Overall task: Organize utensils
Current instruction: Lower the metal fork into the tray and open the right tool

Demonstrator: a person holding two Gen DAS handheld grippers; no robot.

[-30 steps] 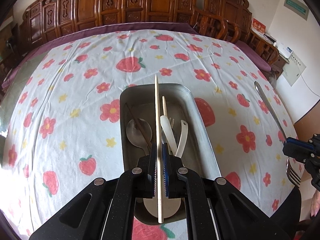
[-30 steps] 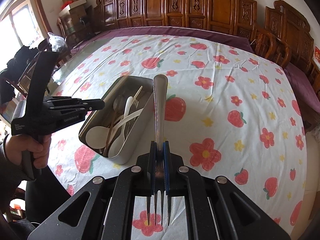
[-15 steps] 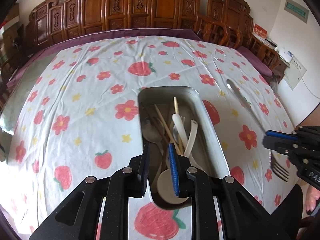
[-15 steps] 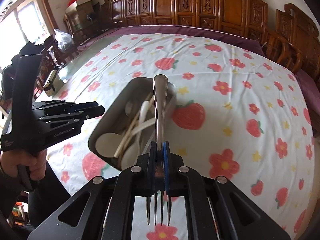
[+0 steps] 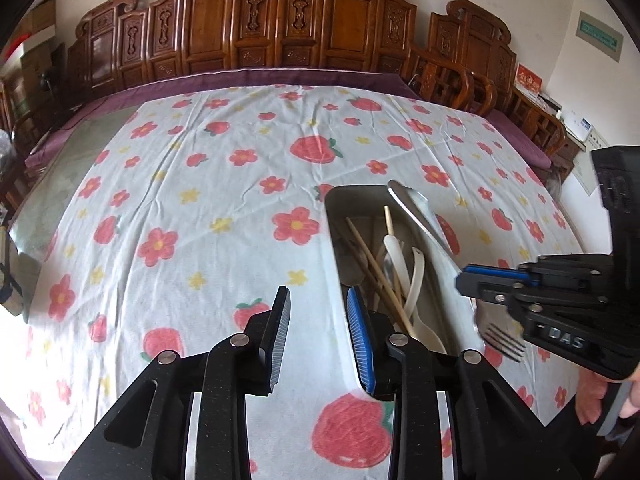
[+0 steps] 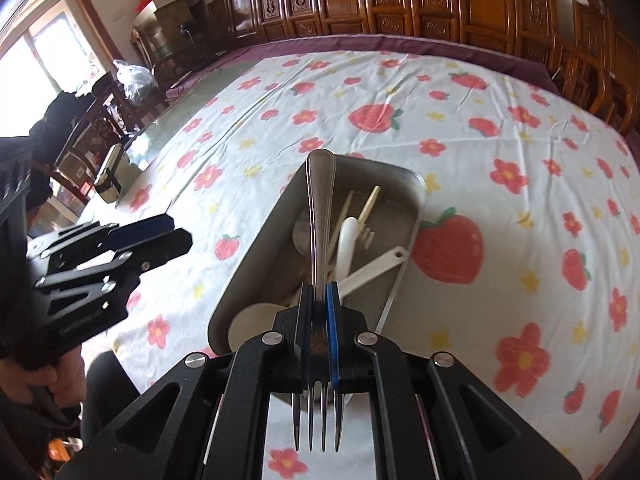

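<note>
A metal tray (image 5: 336,204) (image 6: 400,176) sits on the strawberry-print tablecloth and holds wooden chopsticks (image 5: 376,264), white plastic spoons (image 6: 347,248) and other utensils. My right gripper (image 6: 319,300) is shut on a steel fork (image 6: 319,208), tines pointing back at me, handle out over the tray. It also shows in the left wrist view (image 5: 472,280), with the fork (image 5: 416,208) above the tray's right rim. My left gripper (image 5: 320,316) is open and empty, just left of the tray's near end, and shows at the left of the right wrist view (image 6: 168,232).
The tablecloth (image 5: 200,208) covers a large round table. Carved wooden chairs (image 5: 280,28) line the far side. A small dark metal container (image 6: 110,176) stands at the table's left edge in the right wrist view.
My left gripper let go of the chopstick, which now lies in the tray, then opened wide and shifted left. My right gripper brought the fork from beside the tray to over it.
</note>
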